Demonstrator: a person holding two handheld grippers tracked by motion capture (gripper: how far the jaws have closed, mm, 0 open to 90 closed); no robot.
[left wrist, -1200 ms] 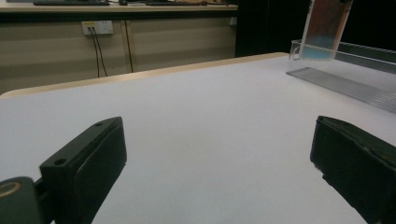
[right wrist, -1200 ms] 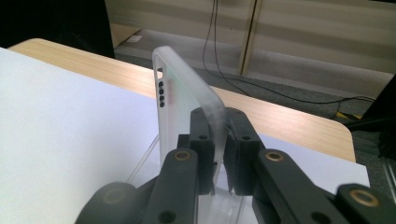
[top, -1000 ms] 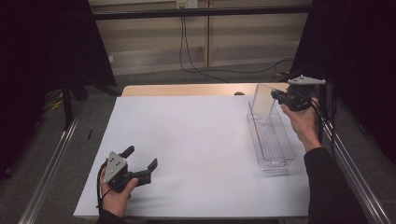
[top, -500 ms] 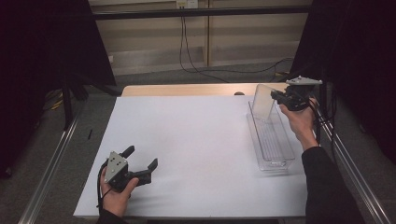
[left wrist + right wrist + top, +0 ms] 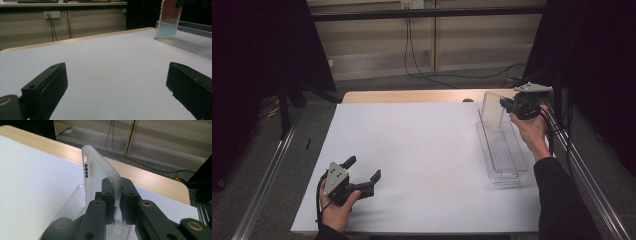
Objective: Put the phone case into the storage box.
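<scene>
Right claw [image 5: 115, 195] pinching phone case [image 5: 100, 170] edge over clear tray [image 5: 502, 150]; left claw [image 5: 362, 172] wide, idle. Risks case slipping or twisting free.

In the right gripper view, the lower end of the translucent phone case [image 5: 100, 170] is hidden behind the closed jaws, and the clear plastic tray [image 5: 72, 200] below runs off the bottom edge. In the left gripper view, the tray [image 5: 190, 45] is cut off at the right edge.
</scene>
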